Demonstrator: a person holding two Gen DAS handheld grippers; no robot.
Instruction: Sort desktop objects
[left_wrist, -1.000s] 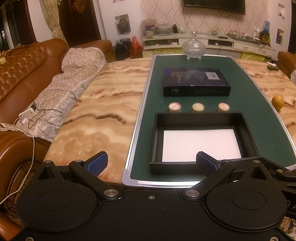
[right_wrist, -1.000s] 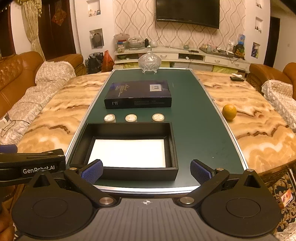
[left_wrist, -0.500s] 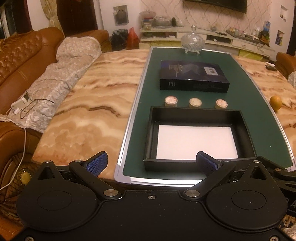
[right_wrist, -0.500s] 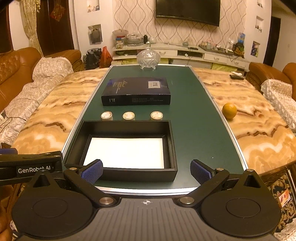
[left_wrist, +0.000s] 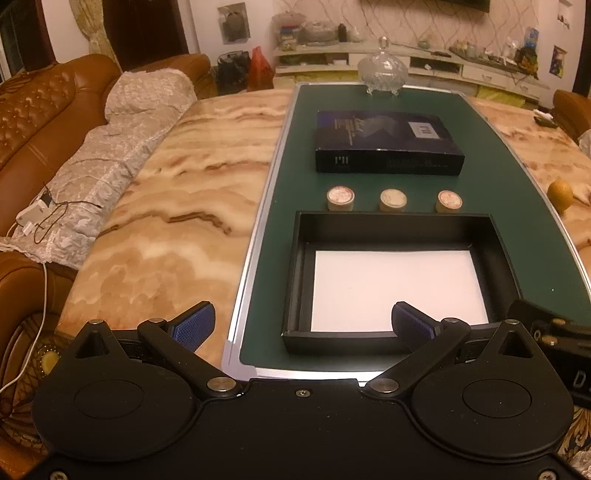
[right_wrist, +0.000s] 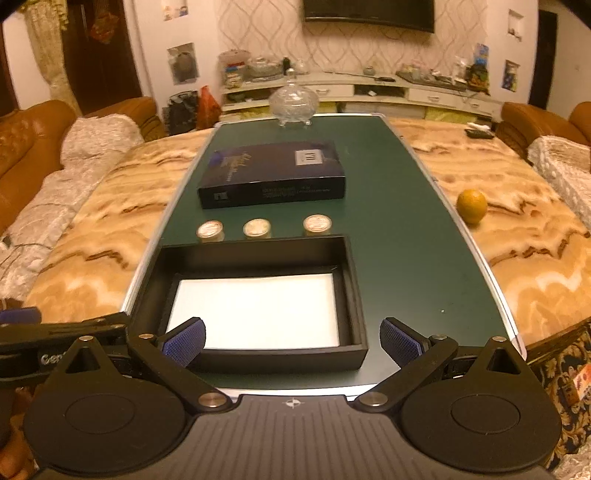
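At the bottom of each frame, the left tongs (left_wrist: 301, 325) and right tongs (right_wrist: 291, 341) stand spread wide and hold nothing, hovering at the near edge of the green surface (right_wrist: 399, 258). Just beyond, in mid-frame, lies the black tray (right_wrist: 356, 295) with its white liner. Three small round tins (right_wrist: 256, 228) sit in a row just behind its far wall, then the dark box (right_wrist: 273, 173). Sorting seems not yet begun; the next move likely calls for reaching over the tray to pinch one tin.
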